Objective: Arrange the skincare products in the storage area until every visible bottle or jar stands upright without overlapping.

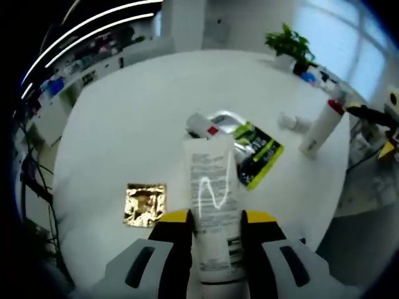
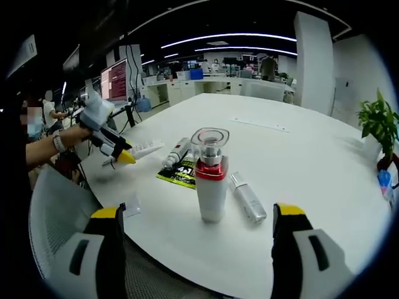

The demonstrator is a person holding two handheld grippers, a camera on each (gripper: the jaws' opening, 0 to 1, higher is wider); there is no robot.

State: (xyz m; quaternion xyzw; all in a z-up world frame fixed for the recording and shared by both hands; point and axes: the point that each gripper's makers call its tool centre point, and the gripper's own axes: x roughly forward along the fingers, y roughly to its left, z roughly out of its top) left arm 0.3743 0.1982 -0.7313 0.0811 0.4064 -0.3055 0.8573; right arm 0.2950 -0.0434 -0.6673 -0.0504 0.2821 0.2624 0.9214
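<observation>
My left gripper (image 1: 215, 217) is shut on a white printed tube (image 1: 212, 187), which lies flat along the jaws and points out over the white table (image 1: 124, 118). In the right gripper view a person's hand holds that left gripper (image 2: 117, 151) with the white tube (image 2: 144, 149) at the table's left edge. A white bottle with a red collar and clear cap (image 2: 211, 177) stands upright just beyond my open right gripper (image 2: 198, 213). Beside it a silver bottle (image 2: 247, 197) lies flat. A small tube (image 2: 176, 151) rests on a black-and-green sachet (image 2: 181, 175).
A gold foil sachet (image 1: 144, 204) lies near the left jaw. The upright bottle (image 1: 321, 128) stands near the table's far right edge in the left gripper view. A potted plant (image 1: 290, 47) sits at the back. Chairs and desks surround the table.
</observation>
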